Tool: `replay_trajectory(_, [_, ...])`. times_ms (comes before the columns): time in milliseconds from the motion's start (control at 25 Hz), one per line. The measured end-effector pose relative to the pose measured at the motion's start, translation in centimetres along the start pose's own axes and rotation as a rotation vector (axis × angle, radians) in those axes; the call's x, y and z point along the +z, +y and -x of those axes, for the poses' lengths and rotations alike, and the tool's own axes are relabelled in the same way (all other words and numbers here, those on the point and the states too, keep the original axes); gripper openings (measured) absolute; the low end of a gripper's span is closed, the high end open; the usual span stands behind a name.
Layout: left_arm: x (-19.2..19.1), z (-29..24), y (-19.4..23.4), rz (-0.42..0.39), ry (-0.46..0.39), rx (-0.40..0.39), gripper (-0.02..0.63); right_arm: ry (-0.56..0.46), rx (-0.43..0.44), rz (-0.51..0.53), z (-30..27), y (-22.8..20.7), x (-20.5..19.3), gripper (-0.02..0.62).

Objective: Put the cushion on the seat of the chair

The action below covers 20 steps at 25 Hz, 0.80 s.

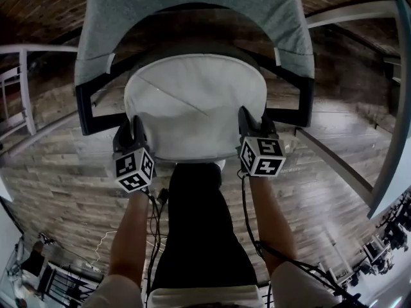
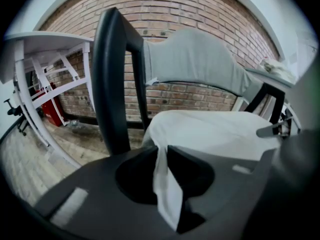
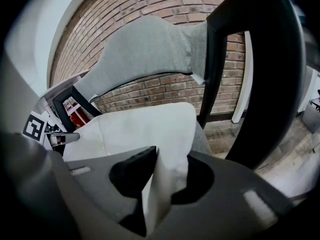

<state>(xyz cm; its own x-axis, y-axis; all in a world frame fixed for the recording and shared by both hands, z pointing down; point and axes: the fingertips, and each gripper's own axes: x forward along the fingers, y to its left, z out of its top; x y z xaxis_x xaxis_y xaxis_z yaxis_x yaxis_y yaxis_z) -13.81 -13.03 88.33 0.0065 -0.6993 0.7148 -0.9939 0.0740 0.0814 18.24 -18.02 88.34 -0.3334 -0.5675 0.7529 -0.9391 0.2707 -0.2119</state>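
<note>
Cushion (image 1: 192, 101), white, spread flat just ahead of both hand-held grippers and already resting on the seat of the chair (image 1: 87, 111), between its black arm bars. Near edge pinched at two spots. At the corner before the left hand-held gripper (image 1: 130, 128), a fold of white cloth clamped between the jaws. At the corner before the right hand-held gripper (image 1: 249, 119), likewise closed on a fold, though seemingly with a looser hold.

Judged as nearly finished: placement as good as made, with the cloth looking level and centred between the two hand-held grippers. Left to do: letting go on both sides and drawing back toward the person. Possibly also a small nudge in case of overhang at the near edge, which is hard to judge from these views.

Counted: one cushion, one chair, one grey cover (image 1: 192, 8) draped over the backrest beyond the hand-held grippers, and two hand-held grippers, one per hand.
</note>
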Motion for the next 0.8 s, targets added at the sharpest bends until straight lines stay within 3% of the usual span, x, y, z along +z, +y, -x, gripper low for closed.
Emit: replay_trajectory(800, [0.8,1.6,1.1,-0.008,-0.006,0.031,0.097,-0.007,-0.071,-0.062,2.1,-1.3,0.4,0.219])
